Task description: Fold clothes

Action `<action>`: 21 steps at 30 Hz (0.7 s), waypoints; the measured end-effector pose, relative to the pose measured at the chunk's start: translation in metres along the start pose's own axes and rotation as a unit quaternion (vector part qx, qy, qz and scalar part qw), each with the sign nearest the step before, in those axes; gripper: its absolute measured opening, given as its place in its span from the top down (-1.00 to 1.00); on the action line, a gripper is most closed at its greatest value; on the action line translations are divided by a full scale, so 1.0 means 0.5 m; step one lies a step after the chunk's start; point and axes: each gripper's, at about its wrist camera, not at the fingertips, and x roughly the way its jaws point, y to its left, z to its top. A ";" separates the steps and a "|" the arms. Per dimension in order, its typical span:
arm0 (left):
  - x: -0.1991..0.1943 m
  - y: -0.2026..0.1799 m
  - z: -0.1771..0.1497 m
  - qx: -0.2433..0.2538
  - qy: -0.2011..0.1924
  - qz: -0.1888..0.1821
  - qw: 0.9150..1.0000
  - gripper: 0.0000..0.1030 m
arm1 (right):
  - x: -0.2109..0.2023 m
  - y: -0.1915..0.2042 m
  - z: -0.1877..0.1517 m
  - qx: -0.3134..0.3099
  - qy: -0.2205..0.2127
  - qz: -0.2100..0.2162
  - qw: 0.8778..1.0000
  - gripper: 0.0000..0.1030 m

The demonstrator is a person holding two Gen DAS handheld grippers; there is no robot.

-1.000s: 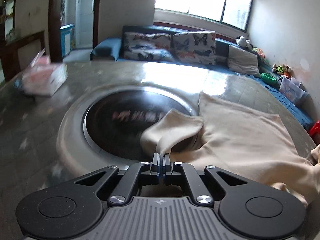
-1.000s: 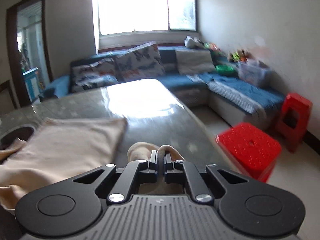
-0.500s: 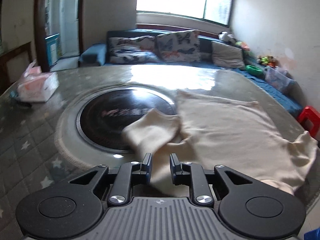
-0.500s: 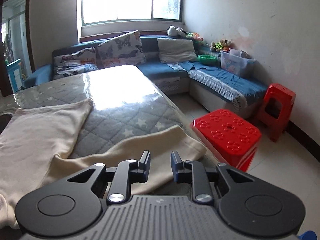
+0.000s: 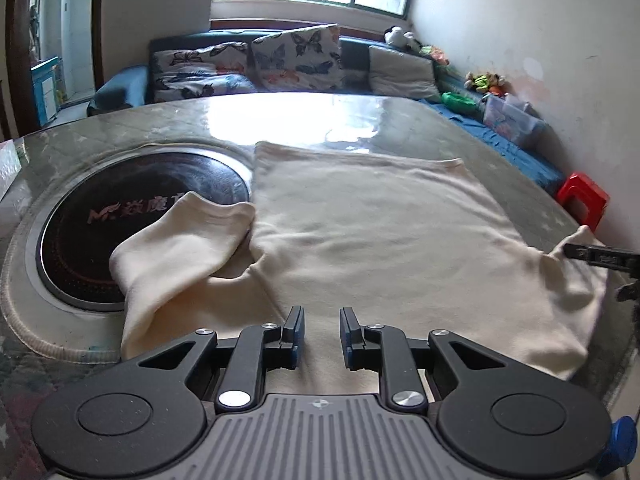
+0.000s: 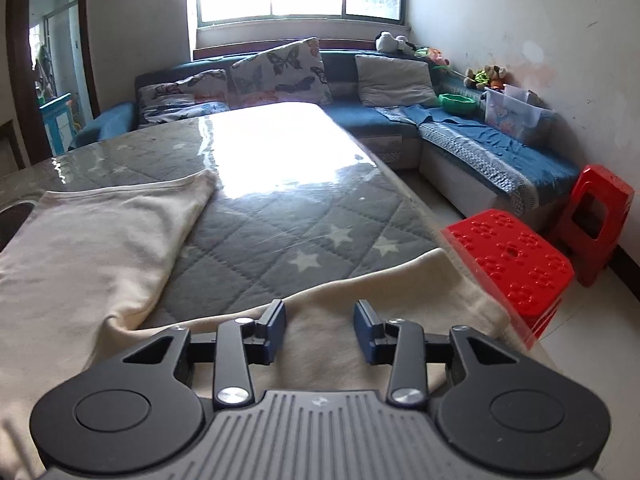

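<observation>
A cream long-sleeved shirt lies spread flat on the table. Its left sleeve lies over the black round cooktop. Its right sleeve lies along the table's near right edge, and the shirt body also shows in the right wrist view. My left gripper is open and empty, just above the shirt's near edge. My right gripper is open and empty over the right sleeve. The tip of the right gripper shows in the left wrist view beside the sleeve end.
The table has a grey quilted cover with stars under glossy plastic. Two red plastic stools stand on the floor to the right. A blue corner sofa with cushions runs behind. A tissue pack sits at the far left.
Both grippers held the sleeves shut a second ago. They have opened, let the sleeves drop onto the table, and pulled back toward me.
</observation>
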 end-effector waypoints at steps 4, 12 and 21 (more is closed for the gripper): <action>0.013 0.017 0.002 -0.014 0.004 0.007 1.000 0.43 | 0.011 -0.010 0.010 -0.002 0.006 -0.013 1.000 0.24; -0.010 0.104 -0.008 -0.065 -0.010 0.050 0.997 0.35 | 0.017 -0.003 0.018 -0.025 0.012 -0.021 0.999 0.20; -0.020 0.156 -0.008 -0.114 -0.052 0.206 0.970 0.36 | 0.018 -0.002 0.021 -0.028 0.013 -0.028 0.999 0.15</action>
